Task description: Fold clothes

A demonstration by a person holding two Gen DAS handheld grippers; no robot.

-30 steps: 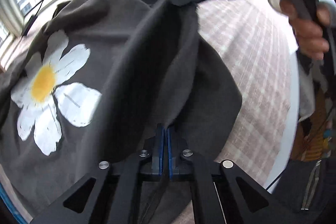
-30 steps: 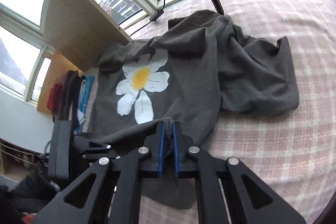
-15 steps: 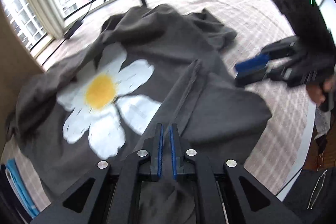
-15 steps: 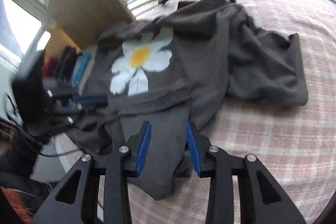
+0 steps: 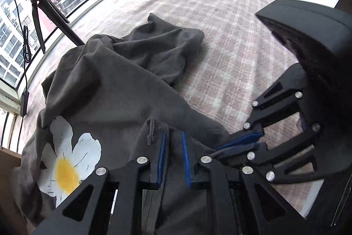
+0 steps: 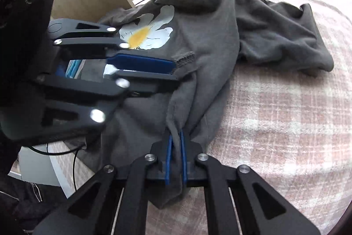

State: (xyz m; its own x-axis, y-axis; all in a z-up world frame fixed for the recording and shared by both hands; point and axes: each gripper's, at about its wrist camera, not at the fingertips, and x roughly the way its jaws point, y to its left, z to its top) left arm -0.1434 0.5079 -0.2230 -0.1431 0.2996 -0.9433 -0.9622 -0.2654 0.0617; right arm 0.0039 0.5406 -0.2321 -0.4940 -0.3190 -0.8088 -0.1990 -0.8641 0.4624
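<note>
Clearly the dark grey cotton T-shirt with the white-and-yellow daisy print (image 5: 114, 102) is far from folded: it lies in a rumpled heap on the pink-and-white checked blanket (image 5: 231, 41) that covers the surface I am working over, with the daisy side up, one sleeve or side panel bunched out toward the far side and deep creases running through the body. I see no flat panel, no squared edge and no layer laid neatly over another, so as I judge it the whole of the smoothing and the folding is left to do. My left tool (image 5: 173, 156) stands with its blue pads a little apart; cloth lies between them and a stitched hem corner stands up just beside the left pad, but I would not call that a firm pinch. My right tool (image 6: 176, 156) has its pads drawn nearly together on a gathered ridge of the shirt's near edge, which rises into the gap and puckers the cloth around it. The two tools sit close to each other at the near side of the garment. From here I judge the shirt must be spread flat with its edges found before any fold will hold. A black tripod (image 5: 44, 14) stands by the window beyond.
</note>
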